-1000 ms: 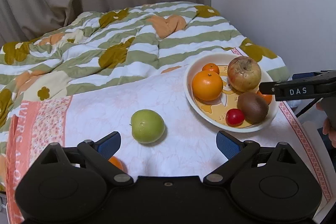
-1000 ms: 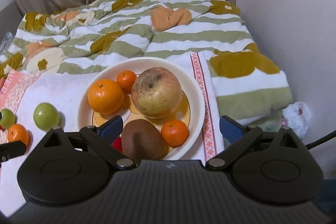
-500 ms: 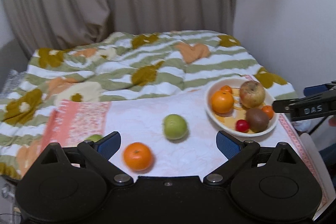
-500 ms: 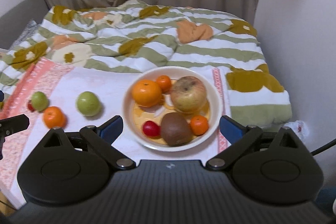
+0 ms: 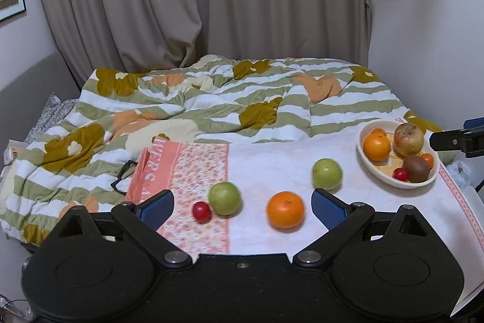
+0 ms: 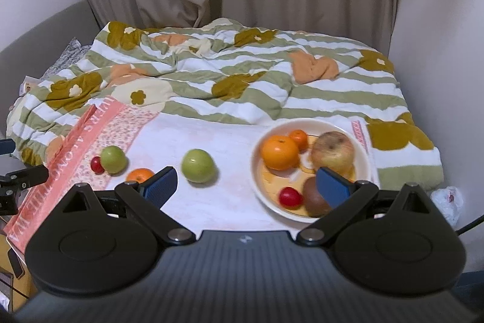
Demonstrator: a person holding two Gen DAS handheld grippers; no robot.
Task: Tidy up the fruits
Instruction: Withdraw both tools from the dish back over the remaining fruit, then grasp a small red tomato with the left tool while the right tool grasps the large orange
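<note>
Orange, green and red fruit lies loose just ahead of the left gripper (image 5: 242,203): 1 orange (image 5: 285,209) between its wide, empty jaws, a green apple (image 5: 225,198) and a small red fruit (image 5: 201,211) toward its left finger, another green apple (image 5: 327,173) beyond its right finger; both grippers have pulled back within the last second, so 4 fruits now show where 1 did; the right gripper (image 6: 245,182), also wide and empty, faces the bowl (image 6: 361,155) already holding 6 fruits; 4 probably remain to move.

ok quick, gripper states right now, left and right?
Left gripper: open, holding nothing, above the cloth near the loose orange.
Right gripper: open, holding nothing, in front of the fruit bowl.
</note>
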